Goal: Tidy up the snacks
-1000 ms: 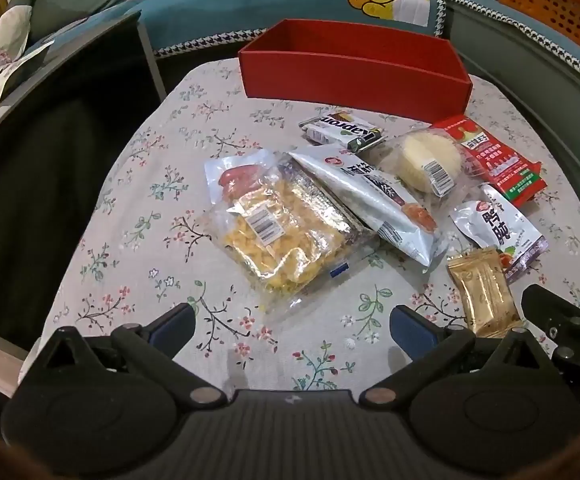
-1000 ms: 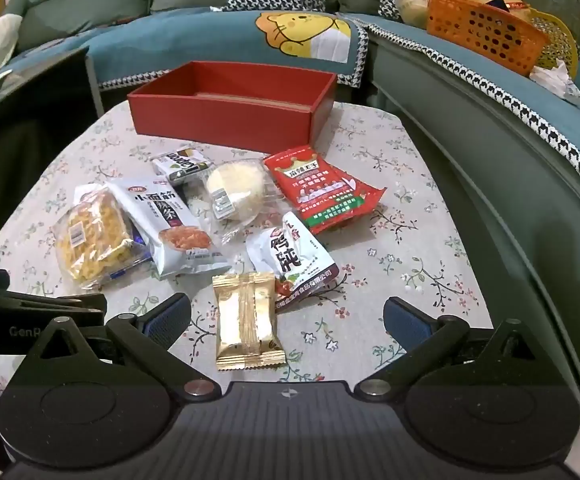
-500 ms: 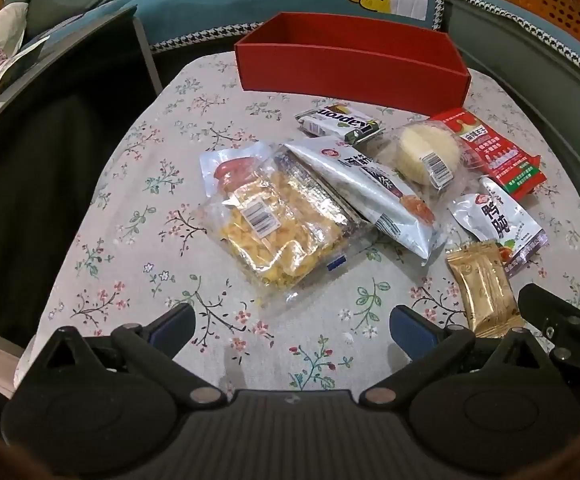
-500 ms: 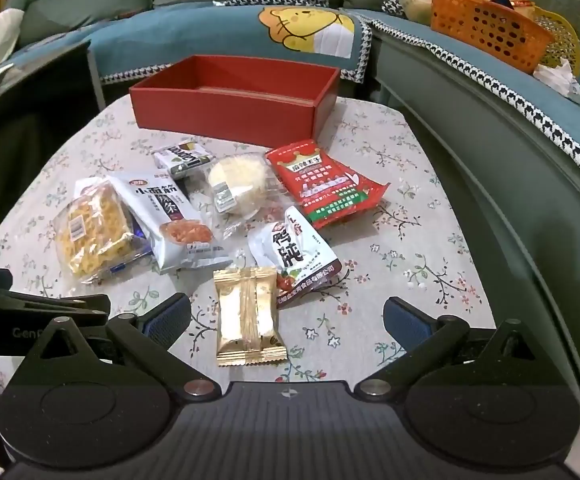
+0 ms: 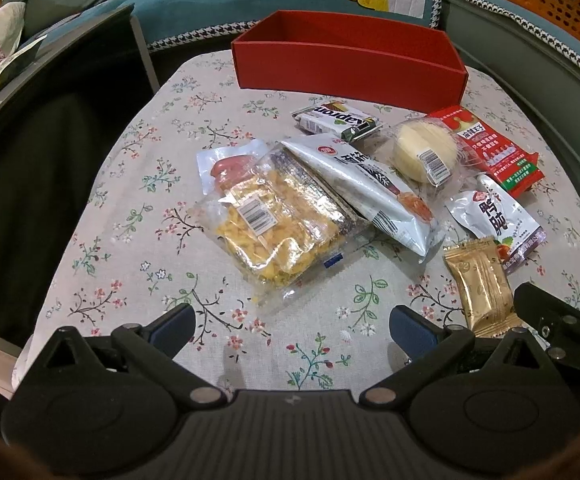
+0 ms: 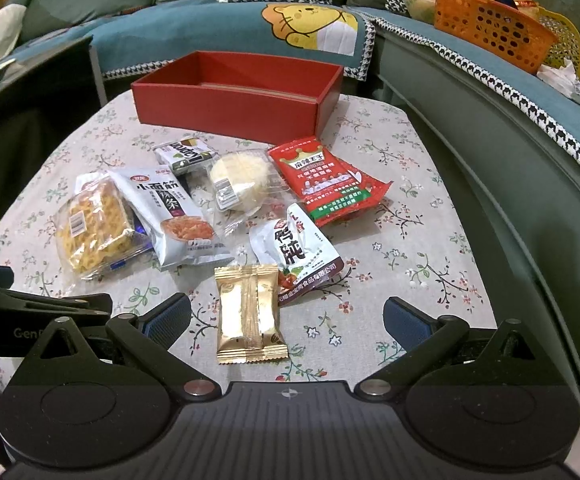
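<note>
Several snack packs lie on a floral tablecloth in front of an empty red box [image 5: 349,64] [image 6: 234,100]. They include a yellow noodle pack [image 5: 274,224] [image 6: 94,228], a long white pack [image 5: 365,192] [image 6: 174,216], a round cake [image 5: 425,152] [image 6: 242,180], a red pack [image 5: 493,152] [image 6: 329,180], a white pouch [image 5: 497,224] [image 6: 297,248], a gold pack [image 5: 481,288] [image 6: 250,312] and a small dark bar [image 5: 337,120] [image 6: 186,152]. My left gripper [image 5: 291,326] is open and empty, short of the noodle pack. My right gripper [image 6: 286,316] is open, with the gold pack lying between its fingers.
A teal sofa wraps around the table's far and right sides. An orange basket [image 6: 489,28] sits on it at the right. A dark cabinet [image 5: 30,152] stands close to the table's left edge. The left gripper shows at the right wrist view's left edge [image 6: 30,308].
Both grippers have moved slightly forward toward the snacks. Both stay open. No snack has moved.
</note>
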A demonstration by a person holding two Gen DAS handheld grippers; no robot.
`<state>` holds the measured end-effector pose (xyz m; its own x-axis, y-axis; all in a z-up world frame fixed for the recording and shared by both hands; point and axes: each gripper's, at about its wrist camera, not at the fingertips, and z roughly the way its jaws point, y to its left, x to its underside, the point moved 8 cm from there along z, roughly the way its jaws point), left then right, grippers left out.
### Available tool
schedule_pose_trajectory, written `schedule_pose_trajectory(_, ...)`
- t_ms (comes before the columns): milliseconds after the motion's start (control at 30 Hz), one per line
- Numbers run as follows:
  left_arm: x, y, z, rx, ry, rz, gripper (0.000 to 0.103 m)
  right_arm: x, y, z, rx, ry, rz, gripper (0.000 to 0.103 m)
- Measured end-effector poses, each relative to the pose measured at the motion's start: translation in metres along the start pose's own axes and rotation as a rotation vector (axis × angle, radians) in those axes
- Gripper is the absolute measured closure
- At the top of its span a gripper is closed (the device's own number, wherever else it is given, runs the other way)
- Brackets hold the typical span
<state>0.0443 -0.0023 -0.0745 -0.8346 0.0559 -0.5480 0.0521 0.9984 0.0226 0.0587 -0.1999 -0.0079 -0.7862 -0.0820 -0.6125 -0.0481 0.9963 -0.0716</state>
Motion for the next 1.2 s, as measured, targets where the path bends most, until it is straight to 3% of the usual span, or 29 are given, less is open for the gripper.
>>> schedule_pose_trajectory(467, 0.0, 0.0001, 0.0008, -0.001, 0.003, -0.001, 0.0, 0.0009, 0.0004, 0.0017, -0.007, 0.01, 0.0, 0.0)
schedule_pose_trajectory(1200, 0.0001, 0.0003, 0.0017, -0.008, 0.005, 0.007, 0.0, 0.0007, 0.0063, 0.0021, -0.05, 0.031, -0.009, 0.009)
